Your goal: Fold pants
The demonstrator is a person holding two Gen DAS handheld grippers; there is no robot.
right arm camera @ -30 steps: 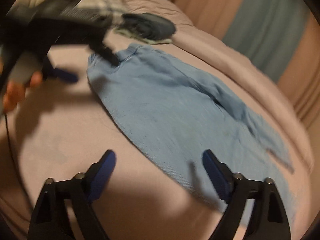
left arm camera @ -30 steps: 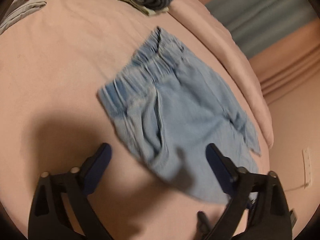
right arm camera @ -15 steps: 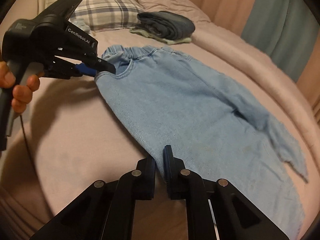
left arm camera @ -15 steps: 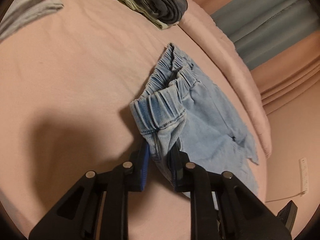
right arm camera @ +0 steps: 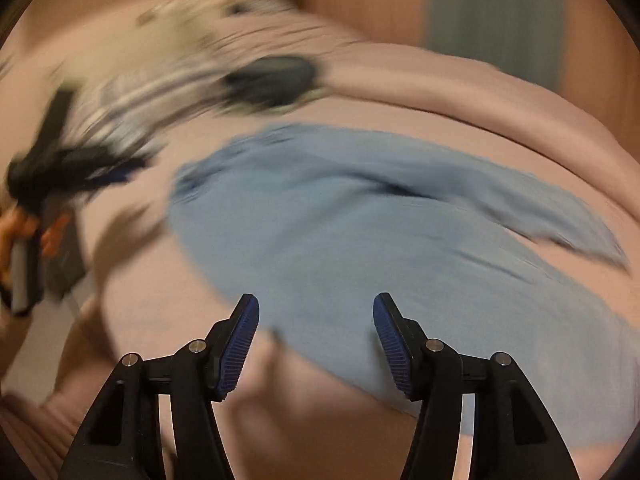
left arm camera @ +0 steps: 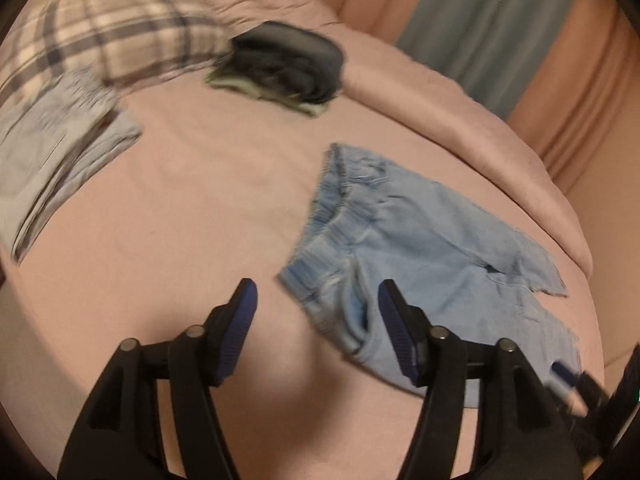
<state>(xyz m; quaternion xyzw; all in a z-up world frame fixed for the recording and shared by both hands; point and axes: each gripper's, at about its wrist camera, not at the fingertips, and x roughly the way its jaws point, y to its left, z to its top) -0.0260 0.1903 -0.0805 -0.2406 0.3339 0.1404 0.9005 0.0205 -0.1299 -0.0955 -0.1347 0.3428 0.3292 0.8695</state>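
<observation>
Left wrist view: the left hand-held gripper (left arm camera: 316,312) hangs with its jaws spread wide and nothing between them, just above the elastic waistband (left arm camera: 320,248) of the light blue denim pants (left arm camera: 420,264). The pants lie flat on the pink bed (left arm camera: 200,208), waist nearest this gripper and frayed leg hems trailing off to the right, which looks like one lengthwise fold already laid, with the legs one on the other. In the right wrist view, the right hand-held gripper (right arm camera: 316,320) is likewise open and empty, poised over the near long edge of the pants (right arm camera: 360,248), probably placed for the next fold. Farther back, a folded dark garment (left arm camera: 288,68) rests on a pale green one, with a plaid pillow (left arm camera: 112,44) and grey folded cloth (left arm camera: 60,152) at the left. Nothing lies between the grippers and the pants.
</observation>
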